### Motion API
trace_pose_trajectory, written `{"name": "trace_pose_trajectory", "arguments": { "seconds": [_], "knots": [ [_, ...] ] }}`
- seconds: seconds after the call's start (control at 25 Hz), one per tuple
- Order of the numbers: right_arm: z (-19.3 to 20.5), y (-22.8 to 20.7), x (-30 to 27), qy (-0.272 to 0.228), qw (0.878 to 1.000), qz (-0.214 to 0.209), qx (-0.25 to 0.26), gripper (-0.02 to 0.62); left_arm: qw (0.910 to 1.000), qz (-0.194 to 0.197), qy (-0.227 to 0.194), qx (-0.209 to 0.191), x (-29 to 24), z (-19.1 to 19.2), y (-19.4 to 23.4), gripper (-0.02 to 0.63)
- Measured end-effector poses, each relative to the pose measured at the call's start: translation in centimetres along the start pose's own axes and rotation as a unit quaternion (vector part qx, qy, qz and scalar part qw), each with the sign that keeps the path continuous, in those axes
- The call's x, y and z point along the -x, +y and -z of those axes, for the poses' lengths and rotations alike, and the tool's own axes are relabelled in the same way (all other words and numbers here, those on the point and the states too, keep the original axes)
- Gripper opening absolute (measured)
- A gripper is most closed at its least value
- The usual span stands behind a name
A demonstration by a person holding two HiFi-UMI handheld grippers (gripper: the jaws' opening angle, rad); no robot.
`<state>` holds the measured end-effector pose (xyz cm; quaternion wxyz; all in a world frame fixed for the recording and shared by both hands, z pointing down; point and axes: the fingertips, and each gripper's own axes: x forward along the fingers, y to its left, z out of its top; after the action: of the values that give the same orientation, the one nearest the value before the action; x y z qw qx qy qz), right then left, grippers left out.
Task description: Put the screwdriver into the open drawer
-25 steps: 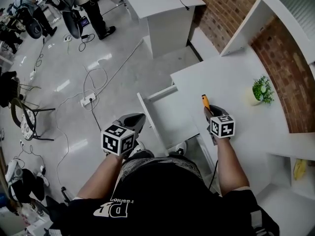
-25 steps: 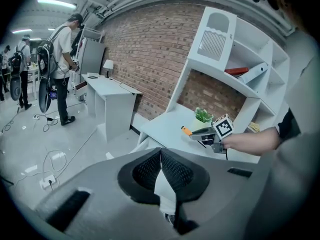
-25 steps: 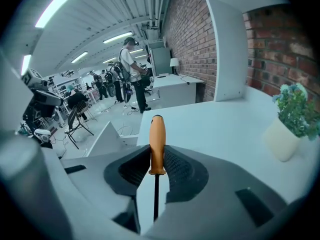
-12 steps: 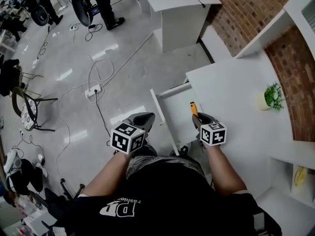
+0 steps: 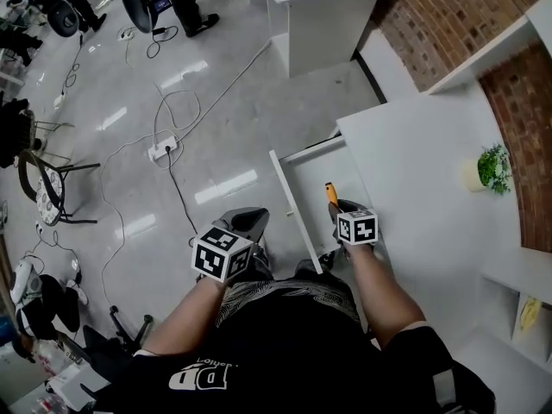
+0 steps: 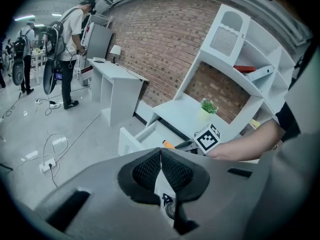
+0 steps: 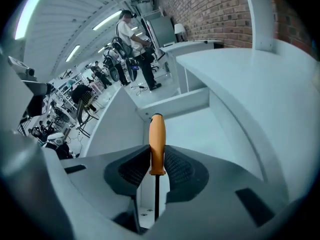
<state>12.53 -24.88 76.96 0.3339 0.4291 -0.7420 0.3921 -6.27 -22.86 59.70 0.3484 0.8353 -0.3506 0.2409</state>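
The screwdriver (image 5: 331,196) has an orange handle (image 7: 157,143) and a thin dark shaft that runs back between the pads. My right gripper (image 5: 336,208) (image 7: 157,155) is shut on the handle's lower end and holds it over the open white drawer (image 5: 304,182) (image 7: 210,129), pointing steeply down into it. The drawer juts out from the white desk (image 5: 423,188) and its inside looks bare. My left gripper (image 5: 248,221) (image 6: 160,156) hangs left of the drawer front above the floor, its pads together with nothing between them. In the left gripper view, the drawer (image 6: 142,136) and the orange handle's tip (image 6: 168,144) show ahead.
A small potted plant (image 5: 492,169) stands on the desk's far right. White shelves (image 5: 517,291) lie further right and a brick wall (image 5: 457,7) behind. Cables and a power strip (image 5: 164,150) lie on the floor. Another white desk (image 5: 319,15) and a person (image 6: 70,59) are at the back.
My right gripper has carried the screwdriver leftward and down, from above the desk top to above the open drawer. My left gripper has sunk a little beside the drawer front.
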Motion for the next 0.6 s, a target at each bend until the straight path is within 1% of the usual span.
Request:
{"name": "trace_pose_trajectory", "arguments": {
  "seconds": [0.2, 0.36, 0.6],
  "knots": [
    [2.3, -0.7, -3.5, 0.045, 0.999, 0.015, 0.007, 0.090, 0.9998, 0.006, 0.020, 0.007, -0.4, 1.6, 0.9, 0.018],
    [2.6, -1.5, -5.6, 0.057, 0.998, 0.024, 0.007, 0.091, 0.9994, 0.007, 0.034, 0.008, -0.5, 2.2, 1.7, 0.018],
    [2.5, -2.2, -8.5, 0.076, 0.996, 0.034, 0.027, 0.091, 0.9983, 0.003, 0.058, 0.004, -0.1, 3.6, 3.4, 0.018]
  ]
}}
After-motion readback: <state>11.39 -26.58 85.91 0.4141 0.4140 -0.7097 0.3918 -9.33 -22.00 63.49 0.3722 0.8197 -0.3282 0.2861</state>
